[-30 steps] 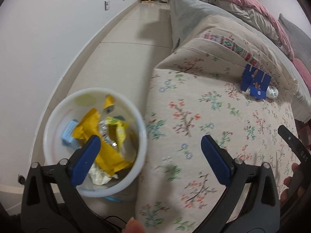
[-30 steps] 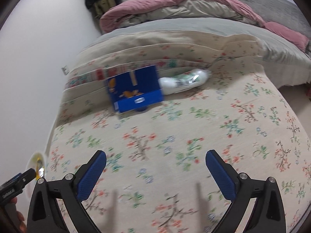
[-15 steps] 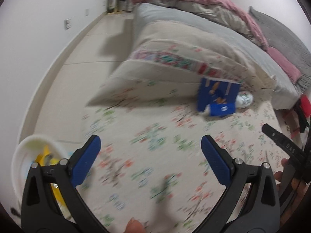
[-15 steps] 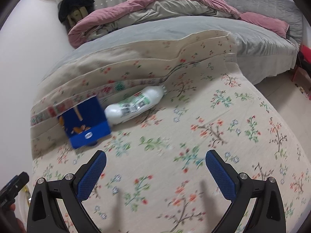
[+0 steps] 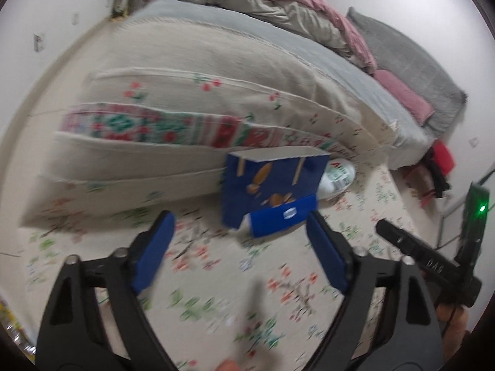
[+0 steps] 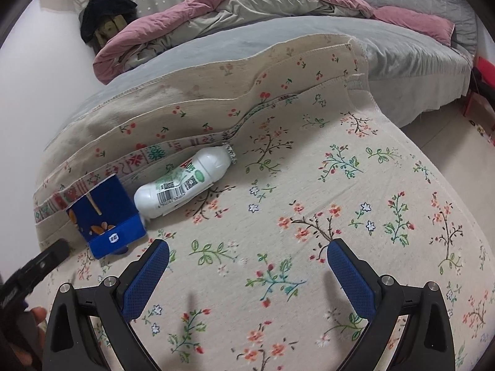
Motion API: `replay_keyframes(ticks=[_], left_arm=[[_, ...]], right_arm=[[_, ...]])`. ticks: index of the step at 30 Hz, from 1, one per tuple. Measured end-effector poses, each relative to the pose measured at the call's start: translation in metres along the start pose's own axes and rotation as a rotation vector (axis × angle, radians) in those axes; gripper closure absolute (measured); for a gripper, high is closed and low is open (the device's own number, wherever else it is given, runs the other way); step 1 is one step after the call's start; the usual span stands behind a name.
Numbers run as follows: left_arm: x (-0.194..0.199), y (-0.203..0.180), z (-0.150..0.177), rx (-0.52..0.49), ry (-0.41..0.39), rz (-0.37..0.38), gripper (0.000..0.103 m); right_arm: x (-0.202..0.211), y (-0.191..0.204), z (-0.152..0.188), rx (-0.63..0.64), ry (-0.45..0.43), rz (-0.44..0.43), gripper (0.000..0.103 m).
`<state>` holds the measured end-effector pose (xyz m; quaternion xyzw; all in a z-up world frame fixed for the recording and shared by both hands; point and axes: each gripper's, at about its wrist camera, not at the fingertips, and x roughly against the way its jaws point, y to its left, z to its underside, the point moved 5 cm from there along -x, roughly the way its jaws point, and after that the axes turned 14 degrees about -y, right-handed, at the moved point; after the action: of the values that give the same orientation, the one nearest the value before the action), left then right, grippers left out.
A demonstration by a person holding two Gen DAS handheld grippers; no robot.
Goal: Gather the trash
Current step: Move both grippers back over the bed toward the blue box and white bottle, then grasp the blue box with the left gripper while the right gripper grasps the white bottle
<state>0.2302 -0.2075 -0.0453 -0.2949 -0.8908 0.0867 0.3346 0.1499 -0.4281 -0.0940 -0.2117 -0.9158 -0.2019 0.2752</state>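
A floral bedspread (image 6: 340,185) covers the bed — a pink-and-grey duvet (image 6: 235,3) lies bunched behind it.

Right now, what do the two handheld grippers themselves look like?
Both look alike. The left gripper and the right gripper each have a black forked frame with silver bolt heads and two blue textured finger pads. In the left view, the other tool's black handle bears pale lettering, with a green light above it.
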Motion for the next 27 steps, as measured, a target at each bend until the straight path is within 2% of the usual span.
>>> replay_keyframes(ticks=[9,11,14,16,22,27], left_arm=[[-0.025,-0.003,-0.004,0.026,0.004,0.095,0.03],[-0.029,-0.005,-0.002,0.003,0.025,0.093,0.053],[-0.029,-0.009,0.003,-0.03,0.042,0.097,0.069],[-0.026,-0.012,0.005,-0.057,0.041,0.101,0.075],[-0.012,-0.025,0.009,-0.11,0.022,0.12,0.079],[0.015,-0.016,0.007,-0.1,-0.026,0.107,0.08]], right_arm=[[-0.005,-0.008,-0.002,-0.026,0.01,-0.012,0.0],[-0.006,-0.007,-0.004,-0.023,0.011,-0.01,0.0],[-0.005,-0.008,-0.006,-0.022,0.007,-0.009,0.0],[-0.005,-0.008,-0.006,-0.024,0.006,-0.008,0.0],[-0.011,-0.007,-0.004,-0.028,0.023,-0.006,0.0],[-0.019,0.001,-0.008,-0.036,0.031,-0.029,0.0]])
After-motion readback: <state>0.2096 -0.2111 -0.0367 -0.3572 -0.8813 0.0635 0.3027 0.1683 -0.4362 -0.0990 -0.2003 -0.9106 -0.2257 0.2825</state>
